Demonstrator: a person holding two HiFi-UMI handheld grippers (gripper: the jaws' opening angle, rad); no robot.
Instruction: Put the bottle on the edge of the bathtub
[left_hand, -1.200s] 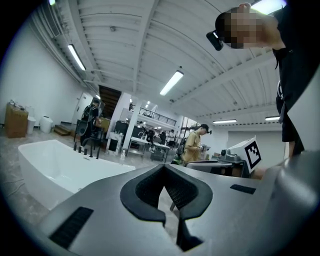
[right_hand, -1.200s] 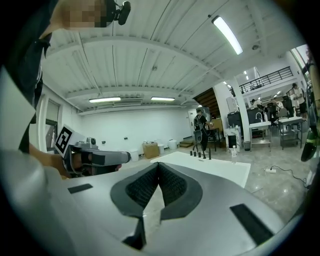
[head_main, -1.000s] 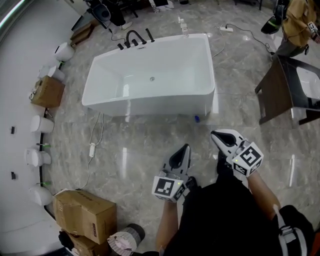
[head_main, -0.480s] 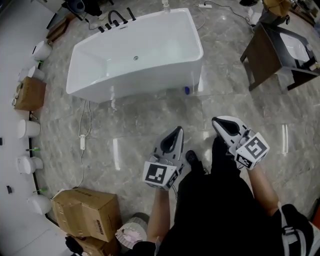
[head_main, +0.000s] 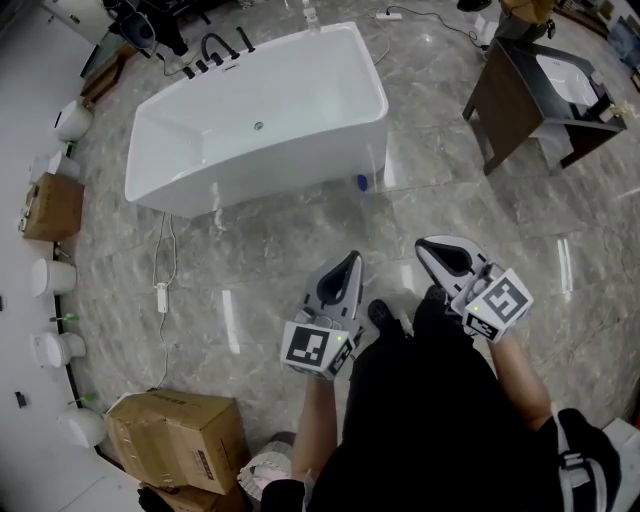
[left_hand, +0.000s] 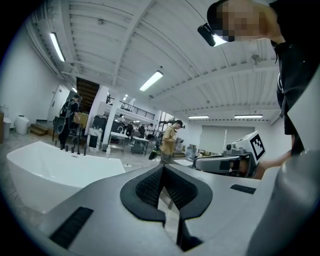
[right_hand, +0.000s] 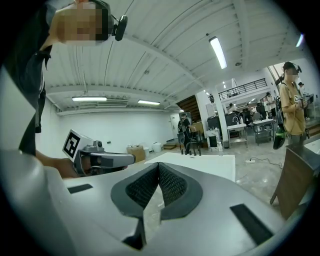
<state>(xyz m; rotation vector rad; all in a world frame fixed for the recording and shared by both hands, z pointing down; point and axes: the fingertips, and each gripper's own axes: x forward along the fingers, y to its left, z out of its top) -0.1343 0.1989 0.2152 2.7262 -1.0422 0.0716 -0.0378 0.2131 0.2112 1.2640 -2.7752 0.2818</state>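
The left tongs (left_hand: 162, 167) have their jaws pressed together with nothing between them. Beyond them, at left, stands the white bathtub (left_hand: 50, 175). The right tongs (left_hand: 201, 163) hover level at right, and a person (left_hand: 169, 142) stands far behind.

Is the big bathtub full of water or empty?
Empty. The bathtub's bare white bottom and its drain show plainly, with no water or things seen inside.

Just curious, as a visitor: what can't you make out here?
- Head view: the bottle beyond the bathtub is tiny, at the top edge; its kind is unreadable.
- Head view: the blue thing at the tub's foot is too small to name.
- Gripper views: the left gripper and right gripper hide the floor ahead.
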